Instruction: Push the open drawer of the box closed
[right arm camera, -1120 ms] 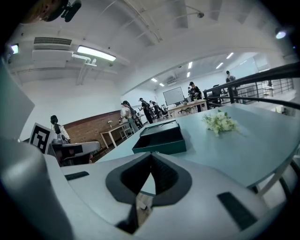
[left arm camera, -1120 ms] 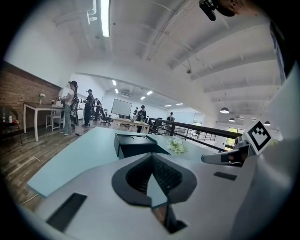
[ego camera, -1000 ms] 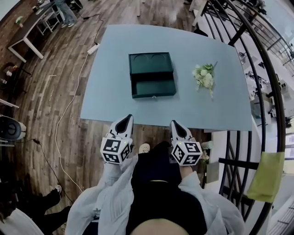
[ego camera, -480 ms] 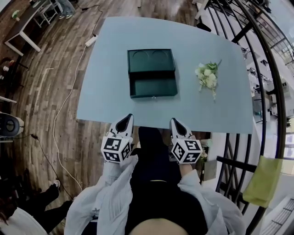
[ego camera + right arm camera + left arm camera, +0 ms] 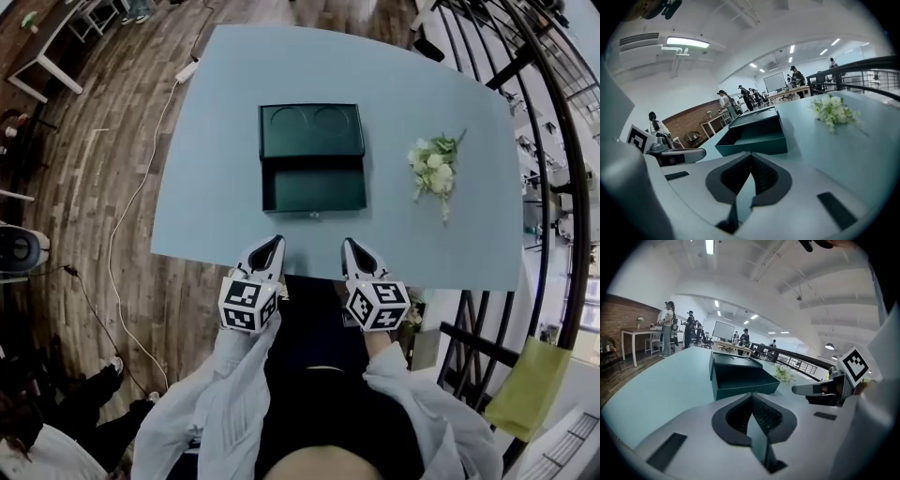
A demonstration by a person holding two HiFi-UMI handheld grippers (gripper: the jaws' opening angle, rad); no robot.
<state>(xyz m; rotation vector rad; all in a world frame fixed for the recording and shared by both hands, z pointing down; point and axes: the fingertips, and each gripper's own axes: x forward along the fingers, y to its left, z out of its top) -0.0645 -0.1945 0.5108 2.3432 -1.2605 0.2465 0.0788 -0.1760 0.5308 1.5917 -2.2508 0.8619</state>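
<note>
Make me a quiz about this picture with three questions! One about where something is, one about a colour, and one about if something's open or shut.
1. Where do the flowers lie?
A. on the floor
B. on the table, right of the box
C. on a chair

2. What colour is the box?
A. dark green
B. red
C. yellow

3. How is the box's drawer?
A. pushed shut
B. taken out and set aside
C. pulled open toward the person

Answers:
1 B, the bunch rests on the blue tabletop to the right of the box.
2 A, its top and its drawer are both dark green.
3 C, the drawer sticks out of the box with its inside showing.
</note>
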